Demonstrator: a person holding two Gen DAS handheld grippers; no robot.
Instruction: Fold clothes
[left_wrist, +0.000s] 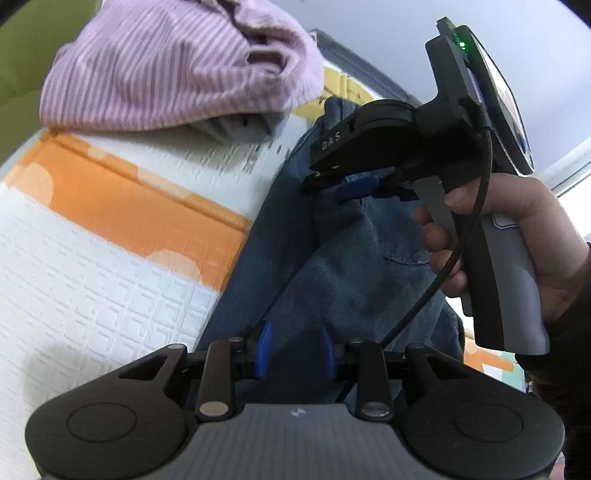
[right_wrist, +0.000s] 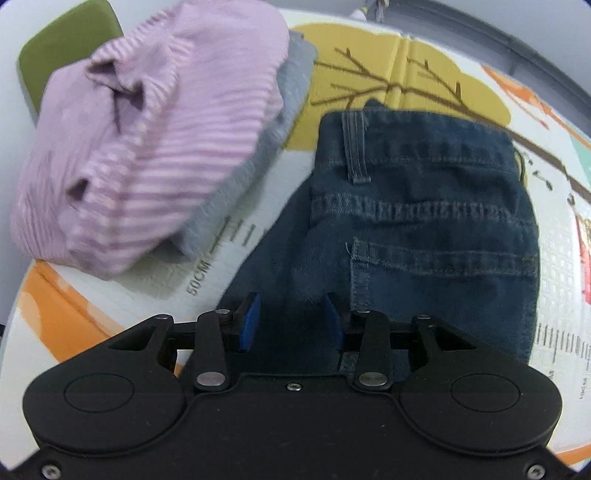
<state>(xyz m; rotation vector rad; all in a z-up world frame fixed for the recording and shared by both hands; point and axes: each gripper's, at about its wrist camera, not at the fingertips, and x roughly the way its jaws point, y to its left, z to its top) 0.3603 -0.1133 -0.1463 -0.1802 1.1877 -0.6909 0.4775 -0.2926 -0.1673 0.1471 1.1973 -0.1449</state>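
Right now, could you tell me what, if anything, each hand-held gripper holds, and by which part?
Cannot be told: the jeans lie between the jaws of the left hand-held gripper and of the right hand-held gripper, but no pinch shows.

A printed foam play mat (right_wrist: 413, 51), patterned in orange, yellow and white, carries dark blue jeans (right_wrist: 424, 229) beside a grey folded garment (right_wrist: 258, 162) topped by a lilac ribbed sweater (right_wrist: 147, 140)

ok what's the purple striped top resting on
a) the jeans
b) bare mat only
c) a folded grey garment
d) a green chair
c: in the right wrist view the purple top sits on a folded grey garment, whose edge sticks out under it, apart from the jeans.
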